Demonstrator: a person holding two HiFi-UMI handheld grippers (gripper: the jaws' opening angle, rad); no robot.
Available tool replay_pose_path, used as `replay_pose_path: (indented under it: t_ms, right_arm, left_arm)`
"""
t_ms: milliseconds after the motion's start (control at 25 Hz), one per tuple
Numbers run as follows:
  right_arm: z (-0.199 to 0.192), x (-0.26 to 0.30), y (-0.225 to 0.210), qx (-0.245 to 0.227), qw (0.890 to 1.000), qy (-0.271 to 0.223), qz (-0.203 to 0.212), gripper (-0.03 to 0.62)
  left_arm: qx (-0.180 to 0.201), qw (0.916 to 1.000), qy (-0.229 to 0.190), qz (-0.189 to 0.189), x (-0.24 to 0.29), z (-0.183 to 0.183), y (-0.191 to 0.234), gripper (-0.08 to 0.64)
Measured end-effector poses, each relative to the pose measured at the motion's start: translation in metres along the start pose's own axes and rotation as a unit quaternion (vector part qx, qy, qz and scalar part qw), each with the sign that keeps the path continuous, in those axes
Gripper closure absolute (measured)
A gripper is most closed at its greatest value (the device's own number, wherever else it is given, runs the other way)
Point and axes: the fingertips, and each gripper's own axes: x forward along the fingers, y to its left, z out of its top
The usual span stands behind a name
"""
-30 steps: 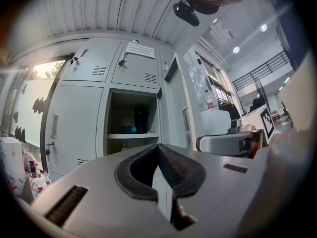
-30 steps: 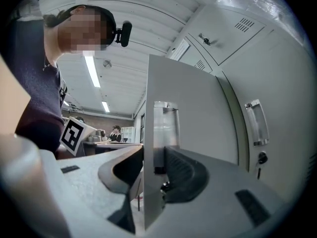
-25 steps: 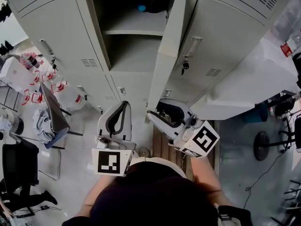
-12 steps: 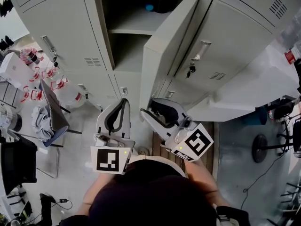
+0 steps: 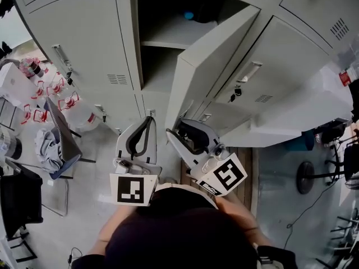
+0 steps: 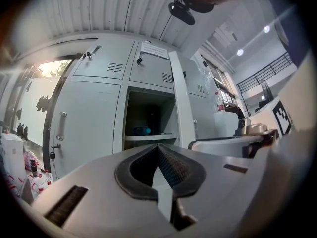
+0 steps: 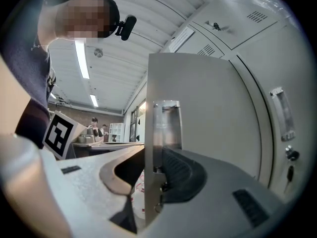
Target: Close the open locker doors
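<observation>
Lockers [image 5: 78, 43], door edge [image 7: 151, 133] apparently between closing fingers [image 7: 185, 177]

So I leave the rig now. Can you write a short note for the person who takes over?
Left gripper: shut, empty, low in front of the lockers.
Right gripper: fingers closing, with the free edge of the door between them, not clamped yet.
Door: about half open. Its locker has a blue thing on the shelf. Neighbouring doors look shut.
Done: door edge reached.
Left: swing the door flush, then release.
</observation>
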Motion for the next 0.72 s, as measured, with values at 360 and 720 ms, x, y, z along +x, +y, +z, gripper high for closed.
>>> replay_pose_path:
  t_ms: [360,720]
  right_arm:
    - [-0.002,0.030,-0.004,-0.007,0.999,0.000,-0.045,0.485]
    - [-0.005,0.057,-0.010,-0.012,0.997,-0.001,-0.082,0.486]
  left_arm:
    - [-0.004,0.9999,-0.006,-0.015,0.004,0.000,0.033,0.560]
    - [-0.009,0.9992,-0.020,-0.034,0.008,-0.002,0.064,0.560]
